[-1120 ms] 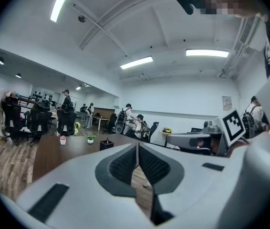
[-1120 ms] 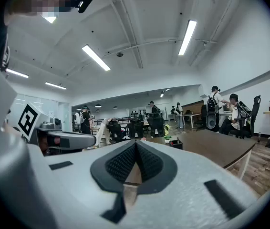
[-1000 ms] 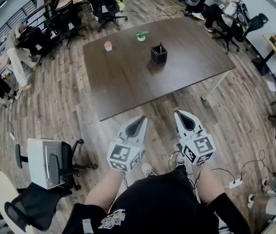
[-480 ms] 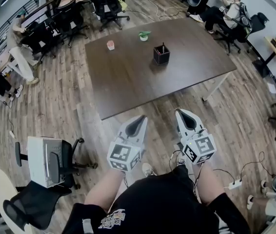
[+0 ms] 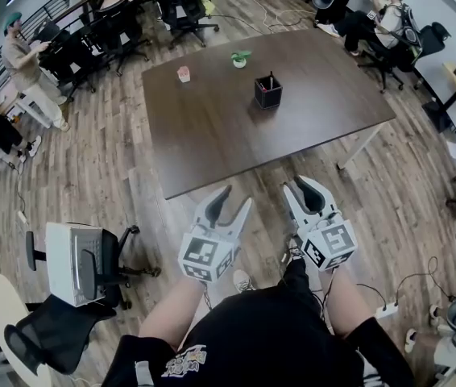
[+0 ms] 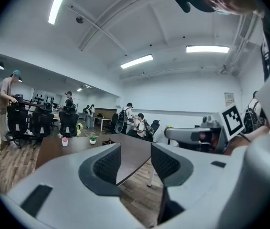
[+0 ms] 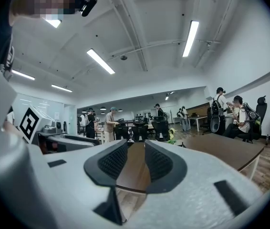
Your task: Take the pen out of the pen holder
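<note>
A black pen holder (image 5: pixel 267 92) stands on the dark brown table (image 5: pixel 212 135), with a pen (image 5: pixel 270 77) sticking up out of it. Both grippers hang in front of the person's body, well short of the table's near edge. My left gripper (image 5: pixel 236 197) has just been opening and is open with nothing between its fingers. My right gripper (image 5: pixel 300 185) has also just been opening and is open and empty. In the left gripper view the gripper (image 6: pixel 135 160) points level at the table (image 6: pixel 54 147), the holder (image 6: pixel 109 141) tiny beyond it. In the right gripper view the gripper (image 7: pixel 136 162) frames only the tabletop.
A small pink cup (image 5: pixel 184 73) and a potted green plant (image 5: pixel 240 57) stand at the table's far side. A chair with a white box (image 5: pixel 73 263) is at my left. Office chairs and people ring the room. A power strip (image 5: pixel 387 310) and cables lie at the right.
Both grippers' jaws have gone from shut to open, in the same place. The person at the far left has stood up and shifted.
</note>
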The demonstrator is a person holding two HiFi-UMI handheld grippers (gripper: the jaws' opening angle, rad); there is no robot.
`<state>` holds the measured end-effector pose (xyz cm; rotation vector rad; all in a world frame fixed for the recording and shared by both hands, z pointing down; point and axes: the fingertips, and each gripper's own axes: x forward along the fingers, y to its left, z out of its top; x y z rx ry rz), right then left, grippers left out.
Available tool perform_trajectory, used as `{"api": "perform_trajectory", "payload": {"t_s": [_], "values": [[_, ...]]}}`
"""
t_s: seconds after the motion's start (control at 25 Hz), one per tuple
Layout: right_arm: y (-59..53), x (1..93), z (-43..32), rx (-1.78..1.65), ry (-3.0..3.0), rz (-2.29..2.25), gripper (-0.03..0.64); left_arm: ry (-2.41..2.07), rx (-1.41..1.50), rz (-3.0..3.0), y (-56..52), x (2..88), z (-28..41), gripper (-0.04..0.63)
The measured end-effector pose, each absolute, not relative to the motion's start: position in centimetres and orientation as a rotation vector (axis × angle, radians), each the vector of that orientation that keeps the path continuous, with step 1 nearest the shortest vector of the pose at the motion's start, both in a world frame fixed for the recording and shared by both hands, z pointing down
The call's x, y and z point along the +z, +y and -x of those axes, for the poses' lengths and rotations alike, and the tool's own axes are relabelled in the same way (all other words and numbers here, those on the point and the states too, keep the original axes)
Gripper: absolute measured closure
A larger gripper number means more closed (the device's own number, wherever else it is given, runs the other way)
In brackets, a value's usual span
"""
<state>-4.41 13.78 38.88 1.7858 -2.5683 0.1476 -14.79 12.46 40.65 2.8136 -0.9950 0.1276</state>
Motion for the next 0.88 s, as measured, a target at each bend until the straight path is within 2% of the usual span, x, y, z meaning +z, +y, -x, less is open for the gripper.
{"api": "perform_trajectory", "payload": {"t_s": [0.2, 0.88], "values": [[11.6, 39.0, 1.6, 0.137, -2.6, -1.744, 0.468, -1.038, 0.143, -2.807, 10.7, 40.9, 11.9, 0.399], [1.3, 39.2, -10.5, 0.167, -2.726, -1.553, 0.466, -1.24, 0.129, -2.707, 1.9, 41.0, 0.3, 0.397]]}}
